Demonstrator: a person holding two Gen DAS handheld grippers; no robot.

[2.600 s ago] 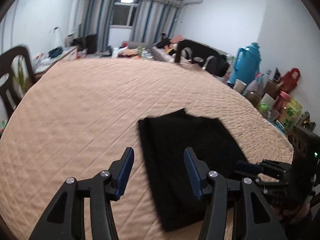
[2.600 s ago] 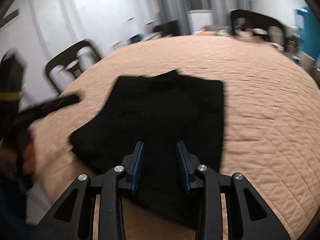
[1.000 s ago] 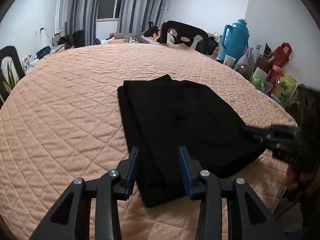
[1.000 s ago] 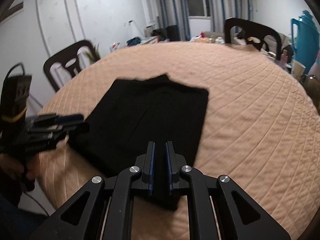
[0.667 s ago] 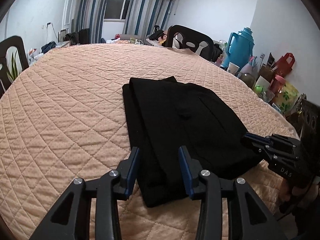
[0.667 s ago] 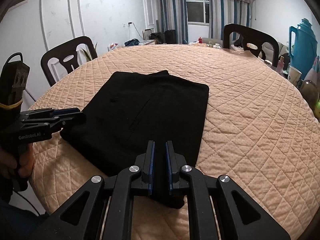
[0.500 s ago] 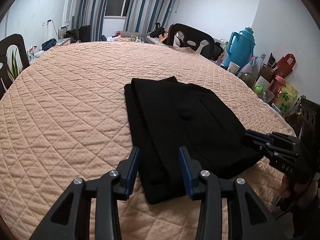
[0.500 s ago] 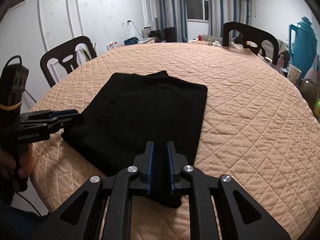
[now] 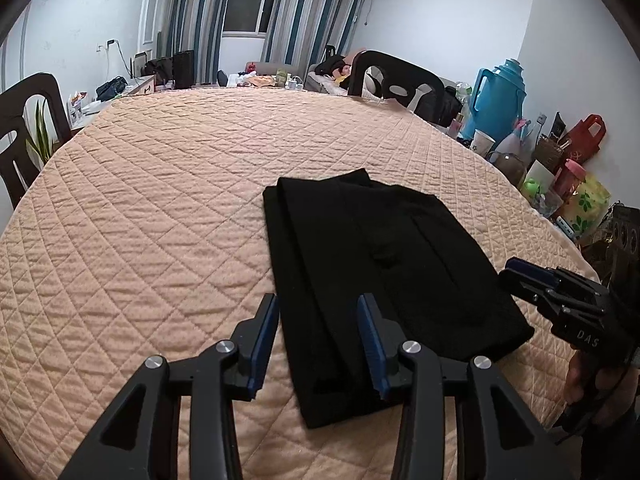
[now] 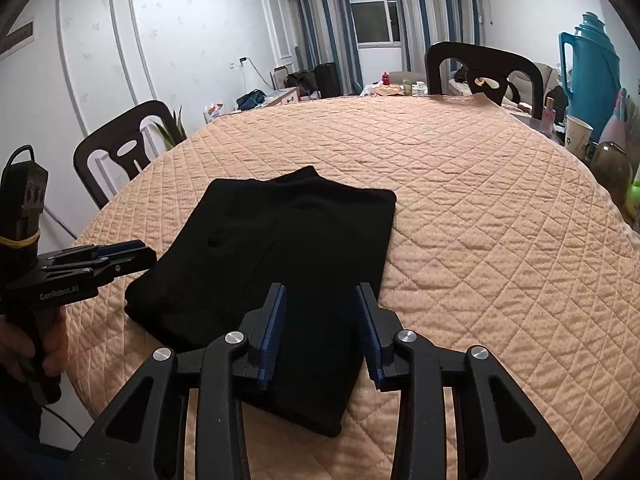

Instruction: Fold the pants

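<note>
Though folded down to a compact block, the pants (image 9: 384,264) aren't square: black, several layers, long axis running from near edge toward 12 o'clock, a small flap poking out at the far end. In the left wrist view a narrower under-layer shows as a strip along the 9 o'clock side, and a lengthwise seam plus a small dark tab sit mid-panel. Surface mostly flat. They lie on the peach quilted cover (image 9: 160,200) of the round table, near its front edge.

Left gripper (image 9: 318,340) hovers above the near end at 6 o'clock, jaws spread, nothing pinched. Right gripper (image 10: 320,332) sits at the near right corner, jaws opening, cloth below them and not gripped.

Dark chairs (image 10: 124,148) at 10 and 1 o'clock; blue thermos (image 9: 500,96) at 2 o'clock.
</note>
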